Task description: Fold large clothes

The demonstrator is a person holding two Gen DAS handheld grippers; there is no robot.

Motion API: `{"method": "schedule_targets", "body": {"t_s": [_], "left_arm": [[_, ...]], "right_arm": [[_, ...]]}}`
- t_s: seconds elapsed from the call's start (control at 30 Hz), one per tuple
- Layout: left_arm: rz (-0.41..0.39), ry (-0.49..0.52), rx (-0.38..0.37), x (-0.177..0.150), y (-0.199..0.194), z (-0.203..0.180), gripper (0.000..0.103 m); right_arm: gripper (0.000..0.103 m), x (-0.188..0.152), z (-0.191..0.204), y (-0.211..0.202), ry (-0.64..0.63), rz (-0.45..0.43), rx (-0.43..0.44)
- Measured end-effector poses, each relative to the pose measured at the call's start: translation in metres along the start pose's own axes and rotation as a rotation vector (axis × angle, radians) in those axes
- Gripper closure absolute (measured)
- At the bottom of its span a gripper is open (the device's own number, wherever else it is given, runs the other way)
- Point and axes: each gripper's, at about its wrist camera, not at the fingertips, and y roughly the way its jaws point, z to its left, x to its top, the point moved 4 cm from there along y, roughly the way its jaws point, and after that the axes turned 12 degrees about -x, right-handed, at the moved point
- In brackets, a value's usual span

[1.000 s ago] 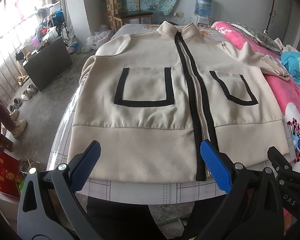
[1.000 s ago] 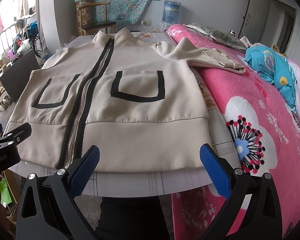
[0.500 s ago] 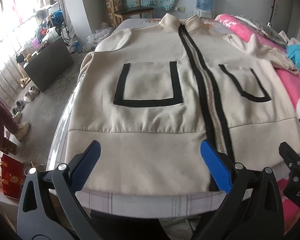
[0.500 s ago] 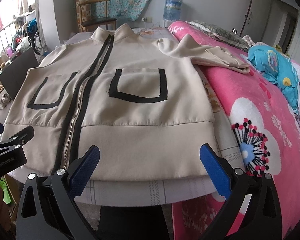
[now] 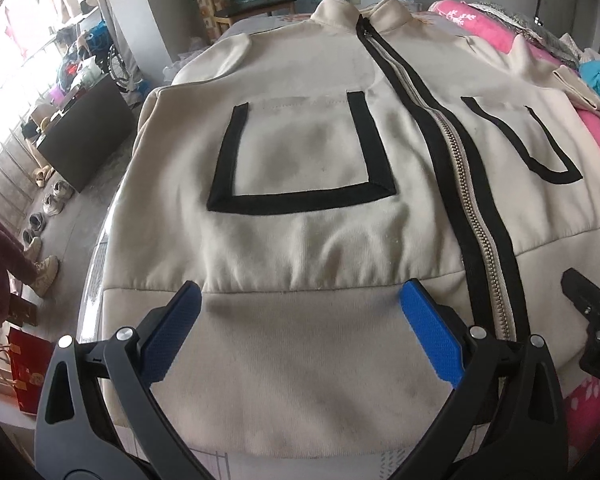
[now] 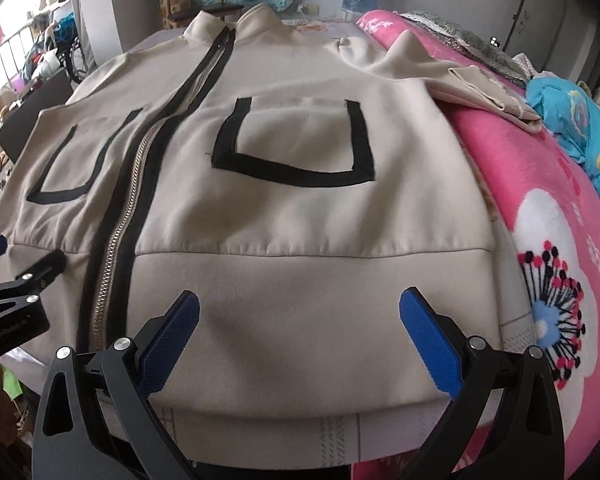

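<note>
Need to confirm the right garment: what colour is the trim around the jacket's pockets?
Black, on a beige jacket; the pocket trim shows best in the left wrist view.

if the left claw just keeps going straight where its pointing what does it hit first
Most likely the beige jacket: the open left claw points at the waistband seam below the black-trimmed pocket, left of the zipper. Nothing lies between, though its height above the fabric is unclear.
</note>
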Motion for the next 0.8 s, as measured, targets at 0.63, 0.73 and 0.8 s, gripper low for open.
{"method": "schedule_targets", "body": {"t_s": [0.63, 0.73, 0.8], "left_arm": [[0.017, -0.052, -0.075, -0.0038, 0.0042, 0.0082, 0.006], [0.012, -0.051, -0.076, -0.0049, 0.0039, 0.0086, 0.006], [0.011, -0.050, -0.078, -0.0057, 0.0036, 0.0089, 0.006]], "right_arm": [[0.005, -0.0004, -0.0041, 0.0066, 0.006, 0.017, 0.049], [0.005, -0.0004, -0.0050, 0.0081, 0.013, 0.026, 0.061], [0.005, -0.0007, -0.0051, 0.0084, 0.015, 0.027, 0.065]]}}
